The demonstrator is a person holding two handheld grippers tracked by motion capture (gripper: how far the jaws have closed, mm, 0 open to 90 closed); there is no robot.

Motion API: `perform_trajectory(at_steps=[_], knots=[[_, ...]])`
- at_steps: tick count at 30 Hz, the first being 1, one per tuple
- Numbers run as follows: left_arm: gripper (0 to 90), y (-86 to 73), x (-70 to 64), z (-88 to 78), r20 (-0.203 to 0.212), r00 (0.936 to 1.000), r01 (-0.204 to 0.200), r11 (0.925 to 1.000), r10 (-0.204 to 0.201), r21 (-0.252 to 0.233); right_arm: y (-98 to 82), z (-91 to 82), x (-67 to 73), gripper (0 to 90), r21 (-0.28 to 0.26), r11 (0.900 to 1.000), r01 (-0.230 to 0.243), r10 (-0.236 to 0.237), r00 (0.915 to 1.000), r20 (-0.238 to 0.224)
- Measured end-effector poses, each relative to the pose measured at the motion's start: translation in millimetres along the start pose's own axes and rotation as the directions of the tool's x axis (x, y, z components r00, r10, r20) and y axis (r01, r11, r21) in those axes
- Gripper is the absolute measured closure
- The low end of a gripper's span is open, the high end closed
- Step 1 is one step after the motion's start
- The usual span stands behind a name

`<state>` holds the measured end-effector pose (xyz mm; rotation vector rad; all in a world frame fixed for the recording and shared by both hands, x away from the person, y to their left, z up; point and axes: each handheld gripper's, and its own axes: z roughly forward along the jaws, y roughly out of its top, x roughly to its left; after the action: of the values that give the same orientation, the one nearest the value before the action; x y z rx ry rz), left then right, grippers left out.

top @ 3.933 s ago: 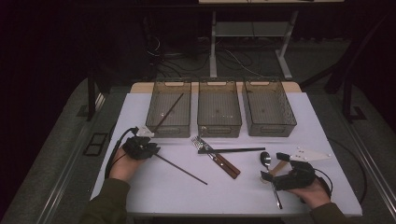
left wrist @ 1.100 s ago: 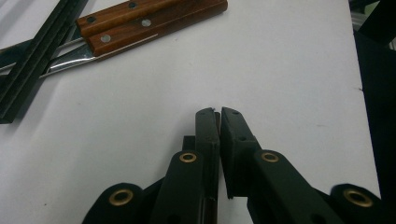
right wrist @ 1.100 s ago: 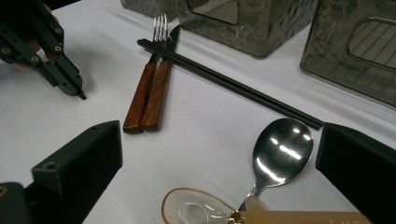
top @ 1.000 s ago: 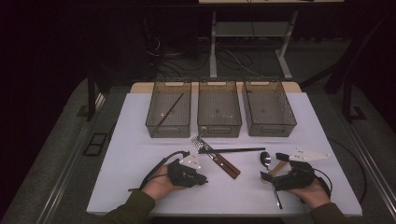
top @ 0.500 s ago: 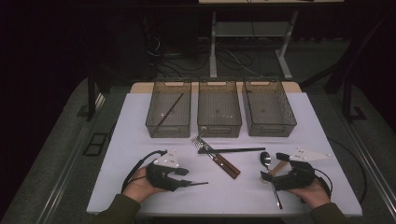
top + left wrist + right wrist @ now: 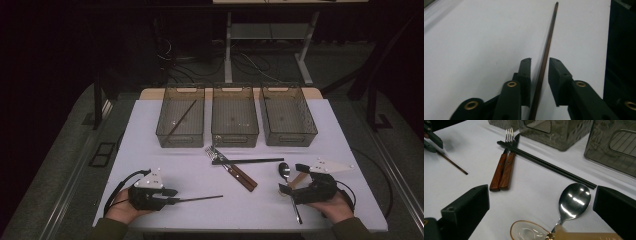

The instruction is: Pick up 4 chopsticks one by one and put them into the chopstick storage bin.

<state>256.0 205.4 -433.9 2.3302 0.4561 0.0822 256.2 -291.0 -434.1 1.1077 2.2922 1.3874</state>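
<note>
— While my left tool [image 6: 172, 200] lies low on the white surface [image 6: 190, 170] near its front left edge, where is the thin brown chopstick [image 6: 200, 199]?

— It runs between the two black jaws and reaches out to the right, flat over the surface. In the left gripper view the chopstick [image 6: 546, 55] passes up the middle, just beside one jaw, and a small gap shows to the other jaw. So I call my left tool [image 6: 540, 72] narrowly spread around the stick, not pinching it. The jaws have just been closing.

— And the right tool [image 6: 292, 181]?

— I keep it at the front right of the surface, jaws spread wide and nothing between the pads. In the right gripper view the steel spoon [image 6: 572, 201] lies ahead between the jaws, and a small clear spoon with a gold rim [image 6: 527, 231] lies just beside its handle.

— What lies in the middle?

— A fork [image 6: 212, 151] and a knife [image 6: 242, 176] with brown wooden handles lie side by side, and a pair of black chopsticks [image 6: 247, 161] lies across them. Behind stand three wire baskets in a row; the left basket [image 6: 165, 131] holds one more brown chopstick [image 6: 181, 119], leaning diagonally.
</note>
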Motion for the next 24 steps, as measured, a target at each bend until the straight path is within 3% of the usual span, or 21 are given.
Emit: perform_trajectory(at_steps=[7, 16, 21, 24], knots=[[78.5, -3.3, 2.3, 6.2, 0.029, 0.9992, -0.028, 0.9990, 0.027, 0.034, 0.1, 0.3, 0.3, 0.4, 0.000, 1.000, 0.002, -0.002, 1.0000, -0.001], [83.2, -3.7, 1.6, 7.9, 0.027, 0.9983, -0.052, 0.9978, 0.051, 0.042, 0.0, 0.7, 0.2, 0.4, 0.000, 1.000, 0.002, -0.002, 1.0000, -0.001], [84.1, -3.3, 3.2, 8.3, 0.041, 0.9978, -0.053, 0.9978, 0.052, 0.039, 0.0, 0.7, 0.2, 0.4, -0.001, 1.000, 0.002, -0.002, 1.0000, -0.002], [85.1, -3.0, 3.7, 8.7, 0.047, 0.9984, -0.032, 0.9988, 0.030, 0.036, 0.1, 0.8, 0.2, 0.4, 0.000, 1.000, 0.002, -0.002, 1.0000, -0.001]])
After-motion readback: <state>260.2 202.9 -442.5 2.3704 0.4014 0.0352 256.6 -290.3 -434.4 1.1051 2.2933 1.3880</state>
